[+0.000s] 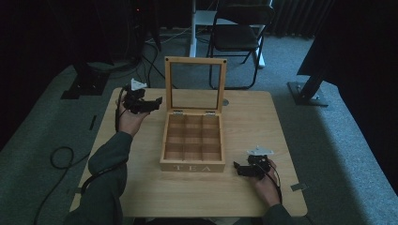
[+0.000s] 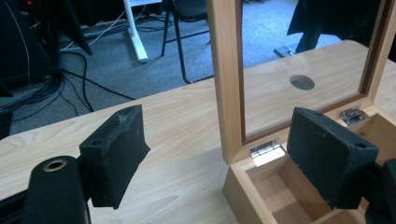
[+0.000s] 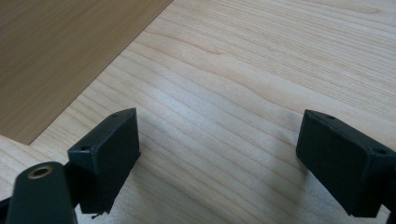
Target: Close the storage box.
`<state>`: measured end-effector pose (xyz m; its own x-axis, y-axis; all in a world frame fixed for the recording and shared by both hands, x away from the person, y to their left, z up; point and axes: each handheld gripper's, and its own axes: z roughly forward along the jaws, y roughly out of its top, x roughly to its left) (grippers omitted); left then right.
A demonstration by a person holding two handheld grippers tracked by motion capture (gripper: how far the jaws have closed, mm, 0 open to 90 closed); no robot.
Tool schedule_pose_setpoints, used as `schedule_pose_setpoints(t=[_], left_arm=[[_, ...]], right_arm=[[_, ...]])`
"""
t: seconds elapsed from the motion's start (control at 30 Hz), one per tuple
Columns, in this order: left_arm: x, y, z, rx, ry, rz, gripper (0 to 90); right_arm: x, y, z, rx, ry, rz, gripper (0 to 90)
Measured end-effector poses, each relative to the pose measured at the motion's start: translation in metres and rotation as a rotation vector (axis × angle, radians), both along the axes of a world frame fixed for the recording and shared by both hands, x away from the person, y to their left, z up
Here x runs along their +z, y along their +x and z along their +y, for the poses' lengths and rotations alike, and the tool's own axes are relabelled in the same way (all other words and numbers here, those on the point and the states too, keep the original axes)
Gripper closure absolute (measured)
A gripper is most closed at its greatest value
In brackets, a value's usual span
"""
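The tea box (image 1: 192, 143) sits mid-table, its glazed lid (image 1: 195, 83) standing upright at the box's twelve o'clock edge. The left gripper (image 1: 157, 101), jaws wide and empty, hovers just beside the lid's nine o'clock side, clearly the nearer one. The right gripper (image 1: 238, 168), also spread wide and empty, rests on the table at the box's four o'clock.

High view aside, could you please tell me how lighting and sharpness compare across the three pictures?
High view: dim and soft, room nearly black, tea box still readable. Left gripper view: brighter, the lid frame sharp. Right gripper view: evenly lit, table grain crisp, soft shadows beneath the right hand-held gripper, no glare.
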<state>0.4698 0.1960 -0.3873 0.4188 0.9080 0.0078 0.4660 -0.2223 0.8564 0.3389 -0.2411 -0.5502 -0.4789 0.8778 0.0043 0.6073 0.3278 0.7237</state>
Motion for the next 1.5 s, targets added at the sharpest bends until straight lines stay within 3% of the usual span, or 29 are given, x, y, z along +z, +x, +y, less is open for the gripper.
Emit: schedule_pose_setpoints(t=[0.47, 0.83, 1.0, 1.2, 1.4, 1.5], left_arm=[[-0.003, 0.022, -0.023, -0.043, 0.039, -0.003, 22.0], [0.003, 0.044, -0.035, -0.041, -0.002, 0.008, 22.0], [0.004, 0.052, -0.039, -0.047, 0.022, 0.022, 22.0], [0.016, 0.07, -0.036, -0.026, -0.012, 0.027, 22.7], [0.019, 0.08, -0.046, -0.03, 0.027, 0.03, 23.7], [0.016, 0.086, -0.05, -0.049, 0.014, 0.048, 25.7]], right_arm=[[0.0, 0.0, 0.001, 0.004, 0.0, 0.001, 13.1], [0.0, 0.0, 0.001, 0.004, 0.001, 0.001, 13.1], [0.0, 0.0, 0.001, 0.004, 0.0, 0.001, 13.1], [0.0, -0.001, 0.001, 0.007, -0.001, 0.0, 13.1], [0.0, -0.001, 0.001, 0.008, -0.001, 0.0, 13.0], [0.0, -0.001, 0.001, 0.008, -0.001, 0.001, 13.0]])
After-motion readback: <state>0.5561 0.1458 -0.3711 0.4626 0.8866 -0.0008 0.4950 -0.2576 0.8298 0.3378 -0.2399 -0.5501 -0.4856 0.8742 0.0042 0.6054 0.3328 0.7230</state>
